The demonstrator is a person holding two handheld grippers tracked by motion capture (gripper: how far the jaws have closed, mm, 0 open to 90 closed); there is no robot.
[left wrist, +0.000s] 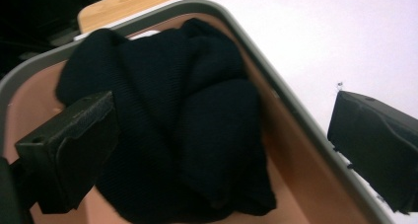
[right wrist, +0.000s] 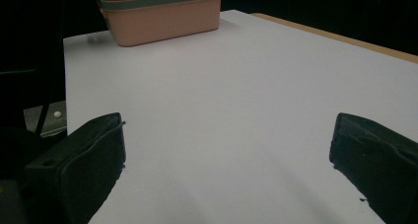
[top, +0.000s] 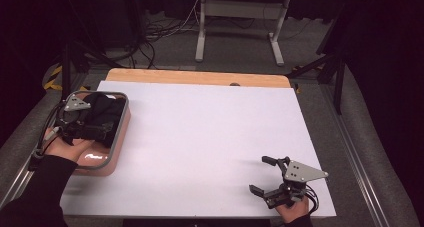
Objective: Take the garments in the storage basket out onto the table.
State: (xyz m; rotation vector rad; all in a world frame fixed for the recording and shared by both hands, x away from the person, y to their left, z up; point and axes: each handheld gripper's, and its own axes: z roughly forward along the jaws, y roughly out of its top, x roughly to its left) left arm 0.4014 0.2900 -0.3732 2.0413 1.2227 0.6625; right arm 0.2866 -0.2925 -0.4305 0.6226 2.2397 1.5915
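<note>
Basket [top: 118, 137]: pink tub, grey rim, set at the table's [top: 210, 137] left edge.
Black garment [left wrist: 187, 130]: bundled inside the basket, within reach.
Left claw [left wrist: 222, 150]: spread above the garment, judged poised for grasping.
Right claw [top: 267, 176]: spread, empty, parked near right corner.

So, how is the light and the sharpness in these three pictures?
High view: the white table is evenly lit, surroundings dark, with a small glare on the pink bin. Left gripper view: the black cloth is soft, its folds hard to read. Right gripper view: the far bin is slightly blurred.
</note>
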